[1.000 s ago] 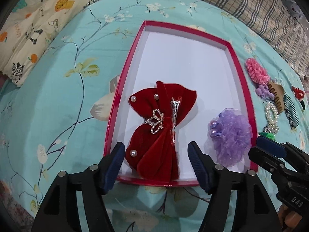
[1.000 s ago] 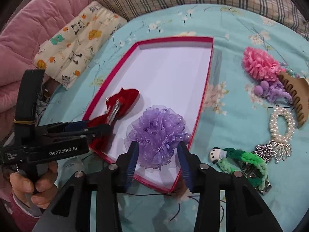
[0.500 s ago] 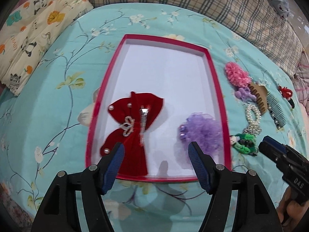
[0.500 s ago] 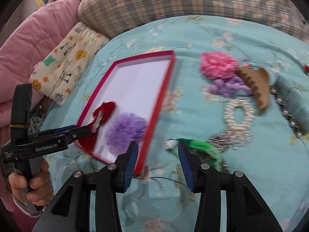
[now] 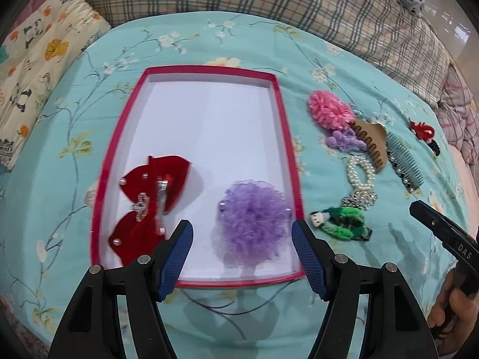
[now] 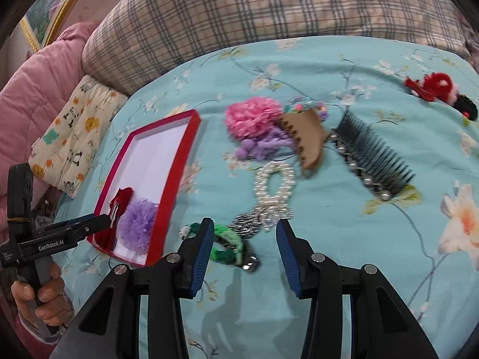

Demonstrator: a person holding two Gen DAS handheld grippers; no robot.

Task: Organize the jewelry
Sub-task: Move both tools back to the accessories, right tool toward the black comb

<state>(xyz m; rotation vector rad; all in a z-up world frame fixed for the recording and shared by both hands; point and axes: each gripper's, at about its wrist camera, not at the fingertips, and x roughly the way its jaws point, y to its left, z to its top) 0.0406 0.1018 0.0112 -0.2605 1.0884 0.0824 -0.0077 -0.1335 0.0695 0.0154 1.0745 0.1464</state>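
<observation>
- Jewelry and hair pieces are split between two places: a red velvet bow with pearls and a rhinestone clip (image 5: 149, 203) and a fluffy lilac tulle pom-pom (image 5: 253, 223) lie at the near end of the shallow red-rimmed white tray (image 5: 283, 119) on the turquoise flowered bedspread (image 5: 74, 209).
- To the tray's right, loose on the bed: a green braided band with a small doll head (image 6: 223, 242), a white pearl ring with a silver tassel (image 6: 274, 182), a pink knitted flower (image 6: 250, 116), a lilac yarn piece (image 6: 260, 146), a tan claw clip (image 6: 308, 137), a dark comb with rhinestones (image 6: 371, 161) and, far off, a red yarn clip (image 6: 434, 86).
- Risk, as I judge it: the green band and the silver tassel lie touching, so a pinch on one may drag the other; the soft bedding may give under a downward press and let a small piece slip.
- Risk: the pom-pom sits close to the tray's right rim and could be knocked by a piece carried in low.
- Left gripper (image 5: 242, 242) tilts steeply down over the tray's near end, jaws spread, nothing between them.
- Right gripper (image 6: 244, 245) tilts steeply down over the green band and tassel, jaws partly spread and empty; a hand (image 6: 39, 293) grips the other tool's handle at the left.
</observation>
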